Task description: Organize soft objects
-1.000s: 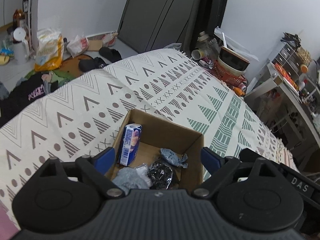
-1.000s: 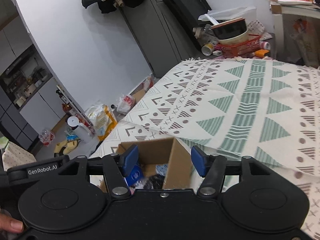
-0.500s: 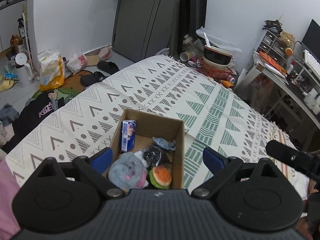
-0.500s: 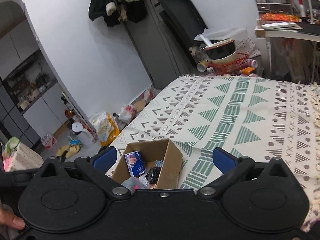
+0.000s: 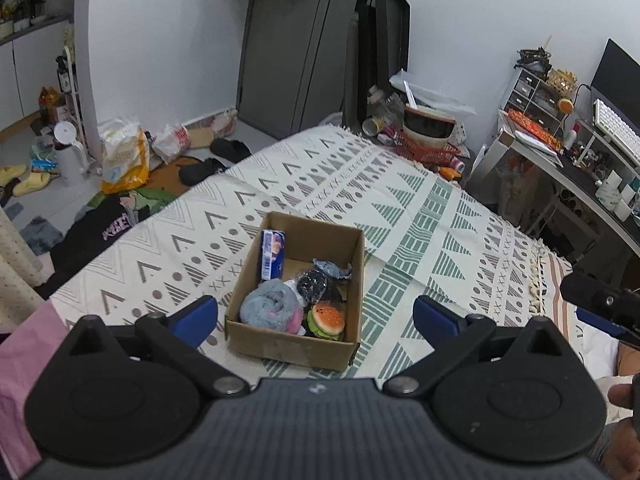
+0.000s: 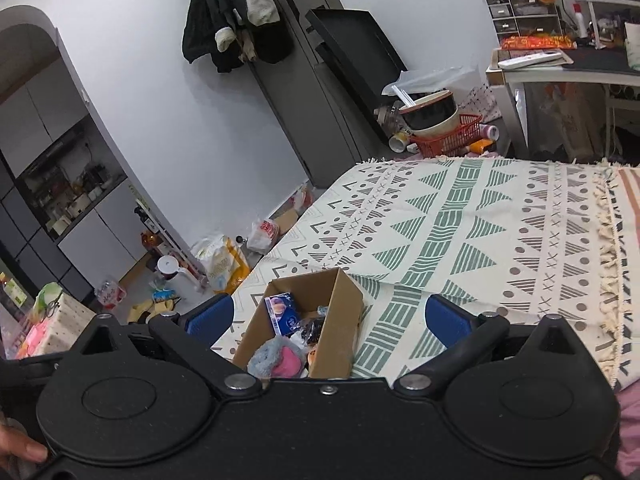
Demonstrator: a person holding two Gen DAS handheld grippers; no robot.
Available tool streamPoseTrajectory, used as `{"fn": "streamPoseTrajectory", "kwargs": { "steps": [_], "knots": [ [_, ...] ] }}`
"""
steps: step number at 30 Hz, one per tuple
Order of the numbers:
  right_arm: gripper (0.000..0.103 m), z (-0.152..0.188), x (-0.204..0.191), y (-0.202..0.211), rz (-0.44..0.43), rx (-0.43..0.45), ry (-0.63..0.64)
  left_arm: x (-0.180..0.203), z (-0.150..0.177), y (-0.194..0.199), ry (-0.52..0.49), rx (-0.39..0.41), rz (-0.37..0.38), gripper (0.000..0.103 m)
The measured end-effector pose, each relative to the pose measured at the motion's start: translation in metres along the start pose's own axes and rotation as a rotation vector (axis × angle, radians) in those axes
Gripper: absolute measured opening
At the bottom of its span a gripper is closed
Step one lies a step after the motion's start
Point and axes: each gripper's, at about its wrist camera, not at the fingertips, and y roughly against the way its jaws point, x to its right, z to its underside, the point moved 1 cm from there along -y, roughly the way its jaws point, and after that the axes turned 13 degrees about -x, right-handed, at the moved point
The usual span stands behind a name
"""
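Note:
A brown cardboard box (image 5: 288, 346) stands on the patterned bedspread (image 5: 420, 216). Inside it lie a grey and pink plush toy (image 5: 272, 307), a burger toy (image 5: 329, 318), a blue carton (image 5: 273, 254), a black wrapped item (image 5: 313, 285) and a blue-grey wrapped item (image 5: 332, 269). My left gripper (image 5: 315, 316) is open and empty, held above and behind the box. My right gripper (image 6: 328, 318) is open and empty, also held back from the box (image 6: 336, 332), where the plush toy (image 6: 276, 360) and blue carton (image 6: 282, 314) show.
The floor left of the bed holds bags (image 5: 122, 156), a white jug (image 5: 68, 154), slippers and clothes. A red basket with a bowl (image 5: 428, 140) sits past the bed's far end. A cluttered desk (image 5: 576, 164) stands at the right. The other gripper (image 5: 600, 304) shows at the right edge.
Both grippers have pulled up and back from the box. The right gripper has opened wider. The plush toy and burger toy have come into view.

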Motion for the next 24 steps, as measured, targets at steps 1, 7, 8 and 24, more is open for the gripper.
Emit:
{"fn": "streamPoseTrajectory", "kwargs": {
  "steps": [1, 7, 8, 24],
  "knots": [
    [0.103, 0.002, -0.001, 0.004, -0.002, 0.001, 0.007, 0.0, 0.002, 0.004, 0.004, 0.005, -0.003, 0.103],
    [0.103, 0.011, -0.007, 0.03, -0.018, 0.03, 0.04, 0.004, 0.016, 0.025, 0.01, 0.023, -0.011, 0.103],
    [0.103, 0.011, -0.007, 0.033, -0.022, 0.035, 0.04, 0.006, 0.017, 0.027, 0.006, 0.026, -0.012, 0.103],
    [0.103, 0.025, 0.006, 0.069, -0.042, 0.036, 0.044, 0.031, 0.041, 0.057, -0.015, 0.052, -0.039, 0.103]
  ]
}}
